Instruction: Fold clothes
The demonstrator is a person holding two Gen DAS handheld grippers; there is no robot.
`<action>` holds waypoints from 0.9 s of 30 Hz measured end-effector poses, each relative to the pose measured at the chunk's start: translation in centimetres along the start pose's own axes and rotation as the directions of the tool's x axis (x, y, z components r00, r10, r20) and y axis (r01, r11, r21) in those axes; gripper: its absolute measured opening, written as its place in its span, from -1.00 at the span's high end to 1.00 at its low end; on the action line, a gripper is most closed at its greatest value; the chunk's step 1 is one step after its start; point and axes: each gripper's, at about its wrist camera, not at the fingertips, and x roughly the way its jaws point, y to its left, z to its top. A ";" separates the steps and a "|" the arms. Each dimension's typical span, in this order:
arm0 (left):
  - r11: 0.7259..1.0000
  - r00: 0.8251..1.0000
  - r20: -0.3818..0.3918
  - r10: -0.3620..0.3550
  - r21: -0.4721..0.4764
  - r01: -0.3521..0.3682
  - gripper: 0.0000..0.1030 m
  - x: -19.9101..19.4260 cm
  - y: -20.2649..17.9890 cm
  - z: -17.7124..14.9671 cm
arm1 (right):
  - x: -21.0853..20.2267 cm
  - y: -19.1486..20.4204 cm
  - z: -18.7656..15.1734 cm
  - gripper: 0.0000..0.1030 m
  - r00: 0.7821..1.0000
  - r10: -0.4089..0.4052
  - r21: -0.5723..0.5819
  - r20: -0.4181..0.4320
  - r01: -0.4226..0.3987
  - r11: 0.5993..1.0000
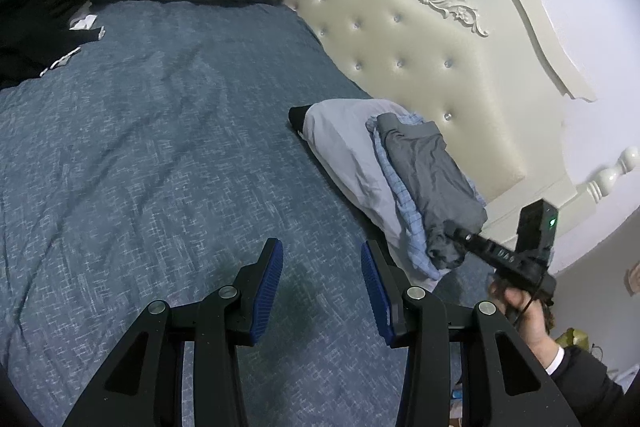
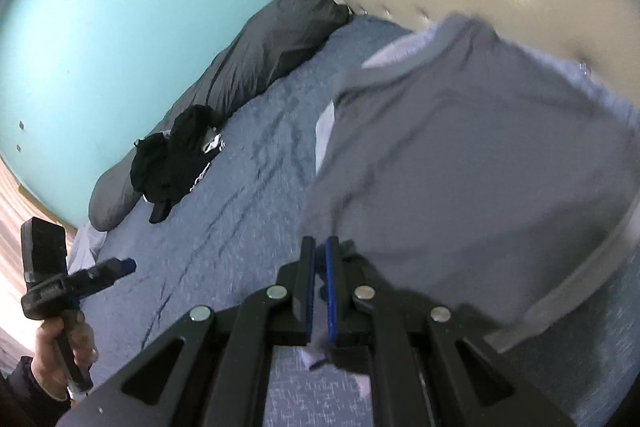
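Placement step: right gripper, fingers clamped on an edge of the grey garment, holds it over the folded stack by the headboard. Left gripper hovers above bare bedspread, fingers apart, nothing between them. Next move, by judgement: lower squarely, then release.

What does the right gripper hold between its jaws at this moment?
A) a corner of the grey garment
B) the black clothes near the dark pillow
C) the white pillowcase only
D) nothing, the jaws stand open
A: the right gripper has its jaws shut on the edge of the grey garment, which lies on the folded stack.
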 end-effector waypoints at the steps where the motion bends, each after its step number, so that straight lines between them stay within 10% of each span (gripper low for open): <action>1: 1.000 1.000 0.000 0.000 0.001 0.000 0.14 -0.2 0.1 -0.1 | 0.0 -0.2 -0.4 0.91 1.000 0.001 0.005 0.001 -0.001 1.000; 18: 1.000 1.000 0.008 0.008 -0.025 -0.008 0.14 -1.6 1.4 -0.4 | 1.0 0.3 -1.7 0.91 0.999 -0.022 -0.017 -0.034 0.021 1.000; 27: 1.000 1.000 -0.021 0.003 -0.025 -0.004 0.14 2.5 0.2 1.5 | -3.2 -1.4 0.3 0.88 0.994 -0.031 0.018 0.103 0.030 0.999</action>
